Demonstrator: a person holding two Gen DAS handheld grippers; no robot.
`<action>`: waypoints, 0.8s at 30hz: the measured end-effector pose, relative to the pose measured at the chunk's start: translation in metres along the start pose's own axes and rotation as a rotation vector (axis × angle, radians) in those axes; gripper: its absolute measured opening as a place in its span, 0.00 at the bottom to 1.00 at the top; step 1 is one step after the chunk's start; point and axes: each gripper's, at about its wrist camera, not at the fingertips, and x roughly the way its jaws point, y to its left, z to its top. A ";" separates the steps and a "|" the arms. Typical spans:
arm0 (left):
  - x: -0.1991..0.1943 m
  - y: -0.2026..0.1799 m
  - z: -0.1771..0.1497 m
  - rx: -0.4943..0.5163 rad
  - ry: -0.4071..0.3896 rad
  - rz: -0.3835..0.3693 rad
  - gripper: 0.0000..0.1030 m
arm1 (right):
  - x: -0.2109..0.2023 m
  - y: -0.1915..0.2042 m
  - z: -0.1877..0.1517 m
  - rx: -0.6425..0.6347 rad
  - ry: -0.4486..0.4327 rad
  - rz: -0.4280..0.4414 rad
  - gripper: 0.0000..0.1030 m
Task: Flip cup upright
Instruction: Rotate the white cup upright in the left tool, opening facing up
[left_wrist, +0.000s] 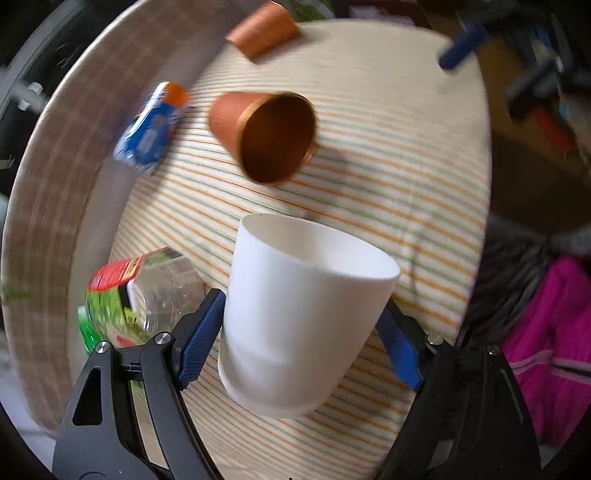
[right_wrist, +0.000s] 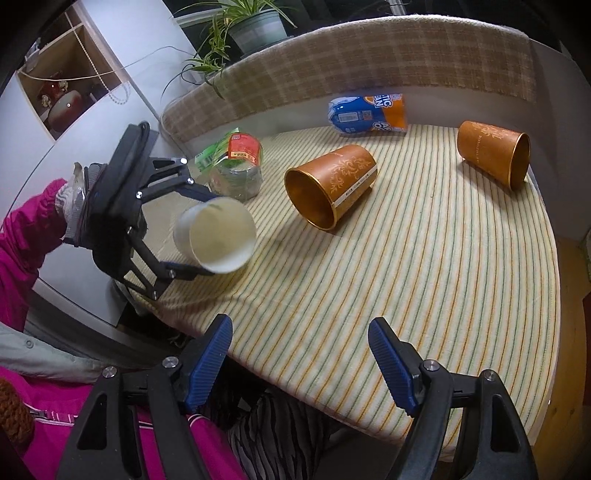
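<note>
Left claw (left_wrist: 301, 332): clamped on the white cup (left_wrist: 303, 314), lifted, seemingly clear of the striped counter (right_wrist: 406, 277), mouth tilted.
Right claw (right_wrist: 301, 360): wide open, holding nothing, over the counter's edge.

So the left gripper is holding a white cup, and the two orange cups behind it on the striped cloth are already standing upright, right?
Not quite. The left gripper does hold the white cup, but the two orange cups are not upright: the right wrist view shows both the nearer orange cup and the farther orange cup lying on their sides on the striped cloth.
</note>
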 end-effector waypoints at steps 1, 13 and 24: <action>-0.004 0.002 -0.002 -0.033 -0.024 -0.003 0.80 | 0.000 0.001 0.001 0.001 -0.004 0.003 0.77; -0.027 0.022 -0.041 -0.473 -0.346 -0.041 0.78 | -0.002 0.028 0.010 -0.015 -0.071 0.039 0.77; -0.021 0.037 -0.076 -0.864 -0.558 -0.040 0.77 | -0.009 0.056 0.005 0.018 -0.203 -0.080 0.77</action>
